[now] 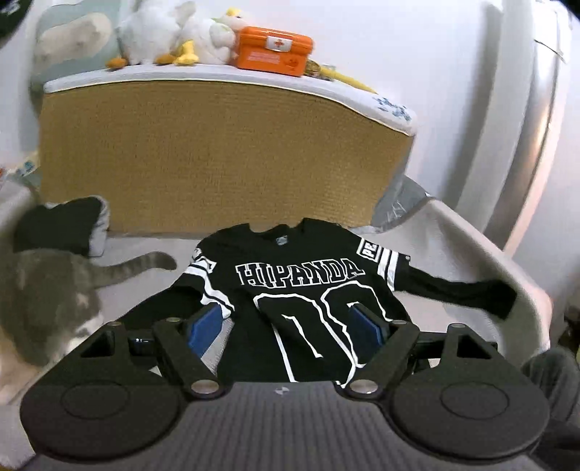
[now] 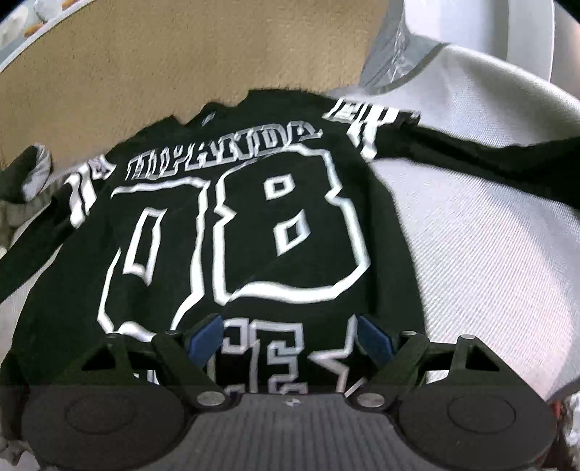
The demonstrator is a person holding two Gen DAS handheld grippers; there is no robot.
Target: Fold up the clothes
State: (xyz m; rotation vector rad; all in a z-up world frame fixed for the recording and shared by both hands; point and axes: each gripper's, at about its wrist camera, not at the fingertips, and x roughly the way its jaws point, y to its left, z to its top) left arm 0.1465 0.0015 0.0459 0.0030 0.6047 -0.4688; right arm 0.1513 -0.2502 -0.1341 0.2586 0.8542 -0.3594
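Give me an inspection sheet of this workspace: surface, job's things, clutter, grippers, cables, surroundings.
Surface: white cloth cover, ribbed weave, bare to the right of the shirt.
Job's things: black shirt lying flat, not yet folded, print up, white "HIPANDA" and big numerals, both long sleeves spread out sideways.
Clutter: grey cat at the left, its tail close to the shirt's sleeve; dark bundle behind it.
Grippers: left gripper open above the shirt's lower part; right gripper open above the print near the hem; neither holds anything.
Cables: nothing seen.
Surroundings: woven tan panel behind; on top, plush toys and an orange first-aid box.
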